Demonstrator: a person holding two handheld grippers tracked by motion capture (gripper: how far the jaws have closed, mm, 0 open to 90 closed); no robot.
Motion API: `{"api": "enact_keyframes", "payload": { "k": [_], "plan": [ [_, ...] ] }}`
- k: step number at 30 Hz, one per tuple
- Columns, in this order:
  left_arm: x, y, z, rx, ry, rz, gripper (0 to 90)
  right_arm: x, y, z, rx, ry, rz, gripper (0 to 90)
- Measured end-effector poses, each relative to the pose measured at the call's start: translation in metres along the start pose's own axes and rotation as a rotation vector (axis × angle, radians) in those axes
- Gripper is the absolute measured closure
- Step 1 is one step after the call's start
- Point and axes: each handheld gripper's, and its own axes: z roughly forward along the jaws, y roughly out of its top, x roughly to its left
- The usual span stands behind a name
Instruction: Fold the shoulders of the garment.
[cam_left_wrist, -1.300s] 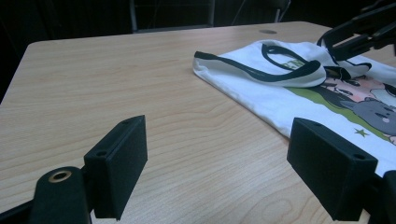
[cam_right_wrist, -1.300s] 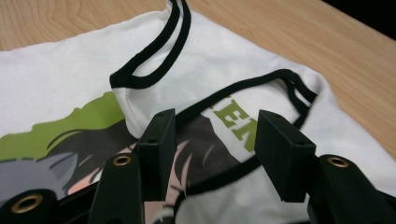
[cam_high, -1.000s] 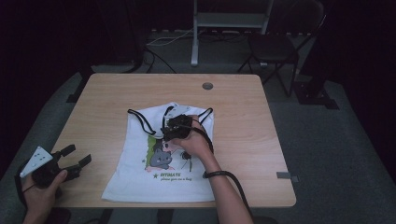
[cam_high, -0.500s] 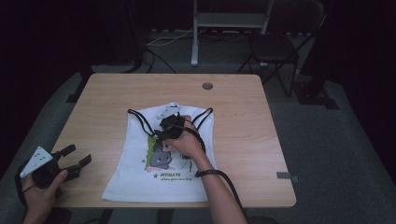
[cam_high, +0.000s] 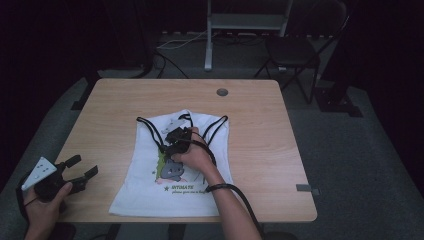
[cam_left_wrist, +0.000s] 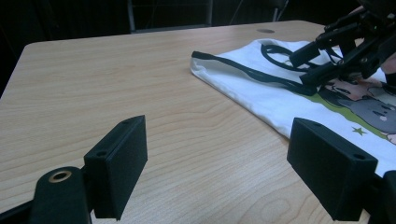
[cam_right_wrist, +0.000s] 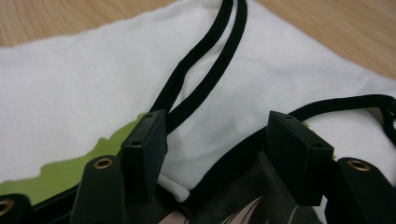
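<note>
My right gripper (cam_high: 176, 140) spread over white printed drawstring bag (cam_high: 145, 185) | black cord (cam_right_wrist: 205, 74) runs lengthwise between jaws | left gripper (cam_high: 75, 170) wide, well apart on wooden table (cam_high: 280, 125)

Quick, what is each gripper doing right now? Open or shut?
Left gripper: open, holding nothing, above the light wooden table.
Right gripper: open, fingers straddling the white drawstring bag by its black cords, nothing gripped.

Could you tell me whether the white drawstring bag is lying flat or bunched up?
Flat. The white drawstring bag lies spread on the table, its black cords resting loose on top.
</note>
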Motion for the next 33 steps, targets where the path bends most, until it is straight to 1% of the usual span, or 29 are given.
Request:
{"api": "enact_keyframes", "payload": {
  "k": [4,6,7,9,10,12,14,15,16,18,20,22,24,25,28,31,33],
  "plan": [
    [0.000,0.000,0.000,0.000,0.000,-0.001,20.0,0.000,0.000,0.000,0.001,0.000,-0.005,38.0],
    [0.000,0.000,0.000,-0.001,0.000,-0.001,20.0,0.000,0.000,-0.002,-0.002,-0.003,0.000,35.6],
    [0.000,0.000,0.000,-0.001,-0.001,-0.002,20.0,-0.001,0.000,-0.004,-0.010,-0.001,0.012,34.3],
    [0.000,0.000,0.000,-0.002,-0.001,-0.004,20.0,-0.006,0.000,-0.012,-0.044,0.000,0.061,29.9],
    [0.000,0.000,0.000,-0.001,-0.001,-0.003,20.0,-0.010,-0.001,-0.016,-0.060,-0.002,0.089,27.4],
    [0.000,0.000,0.000,-0.001,-0.003,-0.002,20.0,-0.019,-0.005,-0.026,-0.072,-0.022,0.120,22.0],
    [0.001,0.000,0.000,-0.002,-0.003,-0.006,20.0,-0.030,-0.011,-0.036,-0.080,-0.037,0.157,20.5],
    [0.001,0.000,0.000,-0.007,-0.006,-0.015,20.0,-0.034,-0.014,-0.040,-0.081,-0.046,0.174,19.9],
    [0.001,0.000,0.000,-0.011,-0.008,-0.021,20.0,-0.041,-0.019,-0.046,-0.081,-0.062,0.197,18.8],
    [0.001,0.000,0.000,-0.015,-0.010,-0.029,20.0,-0.051,-0.028,-0.056,-0.081,-0.091,0.221,13.2],
    [0.001,0.000,0.002,-0.019,-0.014,-0.037,19.9,-0.060,-0.036,-0.066,-0.075,-0.117,0.244,13.2],
    [0.001,0.002,0.004,-0.020,-0.019,-0.044,20.0,-0.068,-0.044,-0.074,-0.075,-0.132,0.263,13.2],
    [0.002,0.007,0.008,-0.026,-0.019,-0.038,20.0,-0.075,-0.051,-0.081,-0.073,-0.148,0.279,13.2],
    [0.001,0.010,0.010,-0.030,-0.024,-0.041,20.0,-0.078,-0.054,-0.084,-0.075,-0.154,0.286,13.2],
    [0.000,0.018,0.019,-0.025,-0.034,-0.025,19.9,-0.087,-0.061,-0.092,-0.081,-0.168,0.303,13.2],
    [0.000,0.027,0.033,-0.007,-0.049,-0.011,20.0,-0.094,-0.068,-0.099,-0.082,-0.184,0.322,13.2],
    [-0.001,0.033,0.045,0.003,-0.063,-0.009,19.9,-0.098,-0.071,-0.104,-0.081,-0.192,0.334,13.2]
  ]
}}
